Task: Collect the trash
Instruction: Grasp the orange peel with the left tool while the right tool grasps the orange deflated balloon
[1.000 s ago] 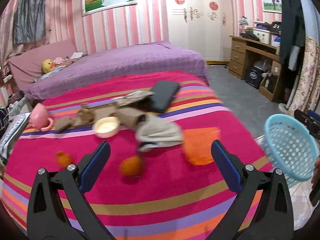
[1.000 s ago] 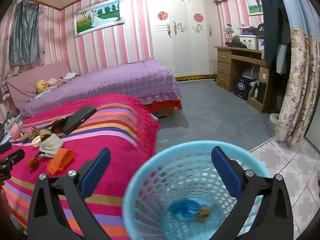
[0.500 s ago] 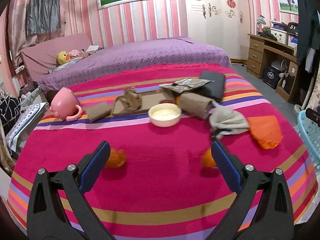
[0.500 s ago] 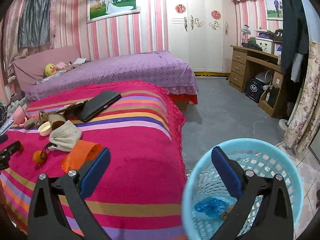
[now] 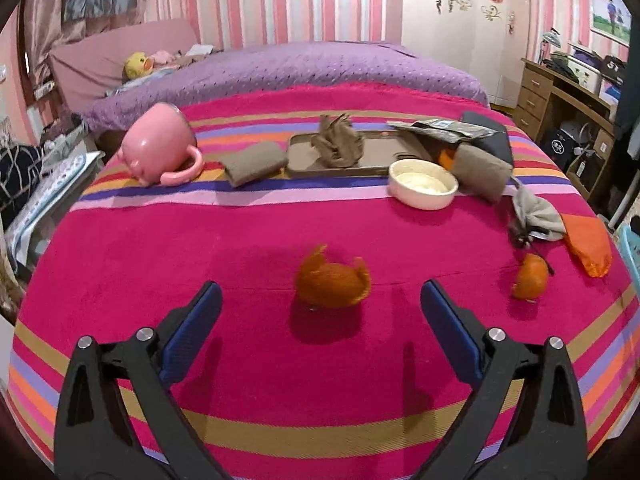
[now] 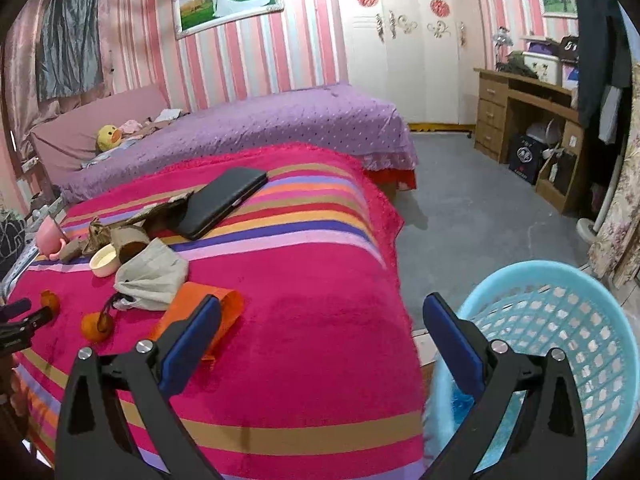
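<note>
Two orange peels on the striped blanket (image 5: 120, 264), listed left to right as seen from the left claw.

Item 1. Pink mug (image 5: 158, 145), on its side, far ahead and left of the left gripper (image 5: 321, 312). Not trash by the look of it; leave.

Item 2. Brown folded pad (image 5: 254, 162) and tray (image 5: 376, 154) with a crumpled brown wad on it, far ahead, centre. Possibly later pickings.

Item 3. Curled orange peel (image 5: 331, 278), just ahead of the claw and centred in its gap, lying free on the blanket. This is judged the piece in hand. The claw's jaws stand wide and are beginning to close, with nothing yet between the pads.

Item 4. White bowl (image 5: 422, 183), ahead and right of centre. Keep clear.

Item 5. Second peel (image 5: 530, 278), off beyond the claw's right finger, beside a grey pouch (image 5: 536, 210) and an orange wrapper (image 5: 588, 244).

Item 6. Blue basket (image 6: 560, 344), at the bed's edge, with the right gripper (image 6: 322, 334) parted wide at its rim and clasping nothing that shows.

Handling note for Item 3: carry the claw forward and down until the pads flank the peel's body, low near the blanket, before closing fully. Peel is thin, curled and springy; a pinch on the raised tips would likely slip. Close gently across the widest part, avoid snagging the pile, then lift straight.
</note>
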`<state>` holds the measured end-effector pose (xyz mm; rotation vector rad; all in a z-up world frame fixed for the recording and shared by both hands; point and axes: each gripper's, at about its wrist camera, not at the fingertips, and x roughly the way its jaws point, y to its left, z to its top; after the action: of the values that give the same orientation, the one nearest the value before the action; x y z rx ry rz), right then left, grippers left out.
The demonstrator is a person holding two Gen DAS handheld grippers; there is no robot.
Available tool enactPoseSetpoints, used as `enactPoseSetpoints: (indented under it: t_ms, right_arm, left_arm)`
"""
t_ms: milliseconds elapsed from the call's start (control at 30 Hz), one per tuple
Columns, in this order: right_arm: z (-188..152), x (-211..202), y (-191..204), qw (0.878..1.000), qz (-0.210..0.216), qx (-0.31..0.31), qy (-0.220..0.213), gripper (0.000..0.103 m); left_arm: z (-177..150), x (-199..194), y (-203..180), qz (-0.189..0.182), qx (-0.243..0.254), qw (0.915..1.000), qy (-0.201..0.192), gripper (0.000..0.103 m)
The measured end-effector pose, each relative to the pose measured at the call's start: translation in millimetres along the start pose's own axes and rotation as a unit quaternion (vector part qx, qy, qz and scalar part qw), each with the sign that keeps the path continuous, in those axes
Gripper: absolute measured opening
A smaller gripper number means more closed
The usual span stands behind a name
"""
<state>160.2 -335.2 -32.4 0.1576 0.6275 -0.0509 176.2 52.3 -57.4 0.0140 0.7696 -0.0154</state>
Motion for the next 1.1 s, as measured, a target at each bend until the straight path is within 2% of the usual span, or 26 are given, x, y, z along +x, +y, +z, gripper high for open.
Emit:
enactPoseSetpoints:
  t_ms: [33, 100, 167, 467, 833, 900, 967, 1033, 1100]
  right_arm:
    - [-0.6, 2.0, 2.9, 1.000, 0.001, -0.001, 0.003, 0.098]
    - [-1.5, 5.6, 9.3, 1.000, 0.001, -0.007, 0.007, 0.098]
    - [-2.0, 7.9, 13.9, 1.000, 0.001, -0.012, 0.010, 0.098]
    - [-5.5, 11.8, 35.9, 0.999, -0.005, -0.045, 0.015, 0.098]
    - [-10.2, 31.3, 60.3, 0.996, 0.033, -0.069, 0.055, 0.097]
    - [-11.1, 38.3, 64.9, 0.994, 0.044, -0.073, 0.069, 0.087]
    - [-12.7, 45.7, 71.0, 0.991, 0.058, -0.082, 0.085, 0.072]
    - [-13.7, 47.0, 76.1, 0.990, 0.061, -0.092, 0.088, 0.070]
    - [-14.6, 46.0, 80.4, 0.988, 0.069, -0.103, 0.087, 0.059]
  left_arm:
    - [0.4, 3.8, 2.5, -0.009, -0.007, 0.9999, 0.008, 0.089]
    - [1.2, 9.9, 3.4, -0.024, -0.011, 0.9994, 0.023, 0.069]
    - [0.2, 14.9, 1.4, -0.033, -0.007, 0.9989, 0.033, 0.056]
    - [0.8, 12.8, -6.0, -0.035, 0.002, 0.9992, 0.018, 0.031]
    - [6.8, 6.9, -15.9, -0.034, -0.010, 0.9993, 0.007, 0.030]
    - [7.6, 7.3, -19.2, -0.033, -0.011, 0.9994, 0.007, 0.030]
    - [8.4, 7.9, -20.6, -0.032, -0.011, 0.9994, 0.005, 0.030]
    - [8.8, 8.0, -24.9, -0.029, -0.008, 0.9996, 0.003, 0.030]
    - [8.5, 9.1, -28.3, -0.025, -0.003, 0.9997, 0.003, 0.030]
